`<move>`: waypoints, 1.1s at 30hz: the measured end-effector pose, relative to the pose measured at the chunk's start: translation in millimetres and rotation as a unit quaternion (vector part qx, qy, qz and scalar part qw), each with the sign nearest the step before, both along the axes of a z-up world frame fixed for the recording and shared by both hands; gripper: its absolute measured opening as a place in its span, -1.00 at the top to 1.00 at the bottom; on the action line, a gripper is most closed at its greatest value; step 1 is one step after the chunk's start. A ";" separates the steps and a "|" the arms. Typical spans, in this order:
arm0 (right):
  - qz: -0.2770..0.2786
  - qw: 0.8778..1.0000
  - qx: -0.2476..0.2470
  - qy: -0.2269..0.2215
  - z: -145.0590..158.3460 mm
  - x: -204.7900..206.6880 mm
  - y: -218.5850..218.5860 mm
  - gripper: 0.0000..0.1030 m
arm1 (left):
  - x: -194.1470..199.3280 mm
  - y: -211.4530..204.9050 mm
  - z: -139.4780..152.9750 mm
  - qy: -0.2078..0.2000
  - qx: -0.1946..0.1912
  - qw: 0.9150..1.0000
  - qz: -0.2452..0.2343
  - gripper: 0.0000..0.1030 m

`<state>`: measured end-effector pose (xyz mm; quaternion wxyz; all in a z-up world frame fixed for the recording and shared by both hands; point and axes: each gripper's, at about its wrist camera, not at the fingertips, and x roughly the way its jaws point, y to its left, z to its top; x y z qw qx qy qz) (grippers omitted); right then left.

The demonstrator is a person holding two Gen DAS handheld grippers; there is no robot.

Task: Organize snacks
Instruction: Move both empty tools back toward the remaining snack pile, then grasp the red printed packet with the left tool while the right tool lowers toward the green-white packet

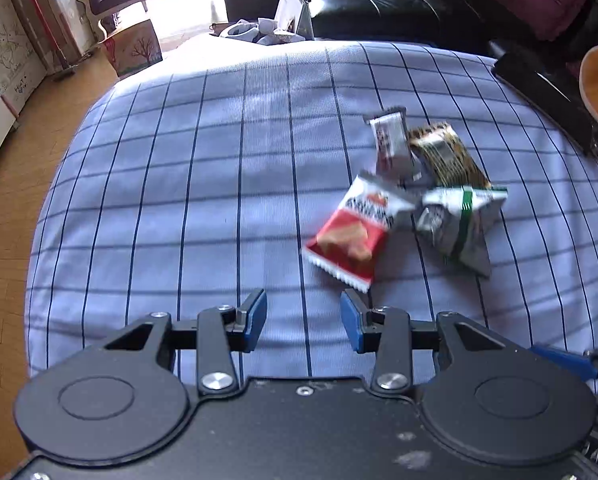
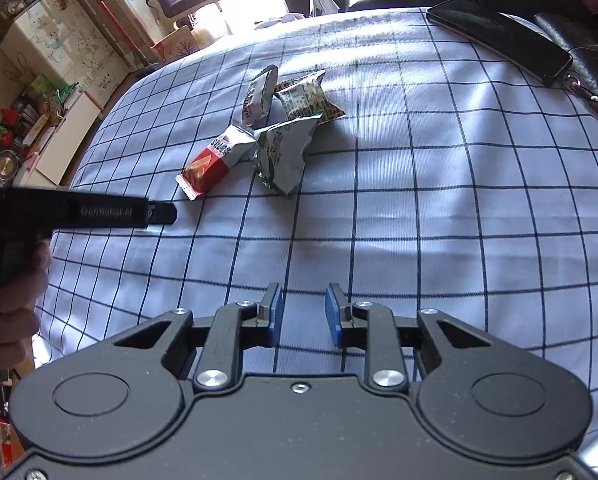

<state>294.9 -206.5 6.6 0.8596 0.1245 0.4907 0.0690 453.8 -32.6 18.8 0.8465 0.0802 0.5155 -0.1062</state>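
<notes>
The left gripper [image 1: 303, 320] hangs over the checked blue cloth [image 1: 179, 200] with its blue pads spread wide and nothing between them; just ahead of its right pad, up and to the right, lies the red-and-white snack packet [image 1: 349, 236], its crimped lower edge nearest that pad; beyond it, touching — the grey-and-green bag [image 1: 457, 226]; farther off, the silver-and-maroon wrapper [image 1: 391, 142] and the dark gold-patterned packet [image 1: 445, 156], all four in one loose heap. The right gripper [image 2: 302, 314] hovers well back from that heap, jaws parted more narrowly, empty; the heap sits ahead and to its left, red packet closest; the left tool's black body reaches in from the left — a black flat device [image 2: 499, 38] lies far ahead on the right.
</notes>
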 end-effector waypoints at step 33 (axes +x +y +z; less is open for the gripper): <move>-0.014 1.000 0.020 0.005 -0.8 10.9 -14.4 0.29 | 18.3 -34.3 -9.8 -0.053 -0.020 0.995 -0.085 -0.06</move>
